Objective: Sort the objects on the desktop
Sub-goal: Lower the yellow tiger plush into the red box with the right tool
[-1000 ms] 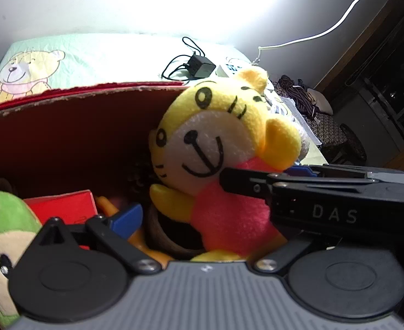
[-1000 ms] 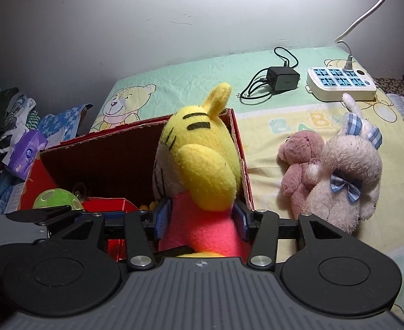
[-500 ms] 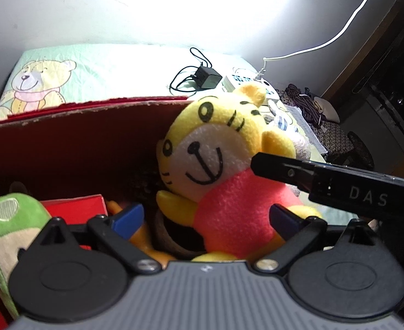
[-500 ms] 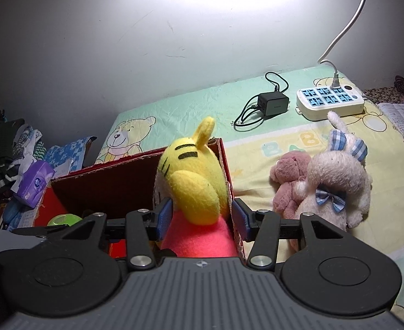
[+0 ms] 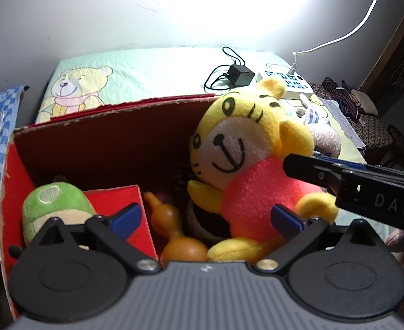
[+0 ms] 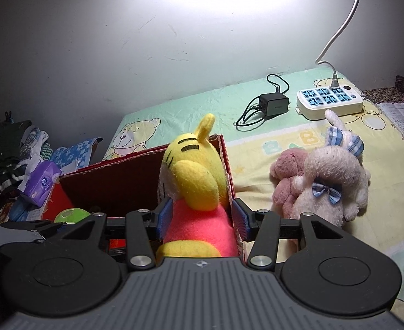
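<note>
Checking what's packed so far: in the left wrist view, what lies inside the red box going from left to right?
Green plush → small red box → orange gourd-shaped toy → yellow tiger plush.

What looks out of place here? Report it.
The yellow tiger plush sits propped against the red box's right wall, its head poking above the rim rather than settled inside. The box's cardboard rim looks frayed. Nothing spilled.

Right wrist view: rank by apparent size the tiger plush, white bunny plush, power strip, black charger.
1. tiger plush, nearest the camera, so inflated
2. white bunny plush
3. power strip
4. black charger
</note>
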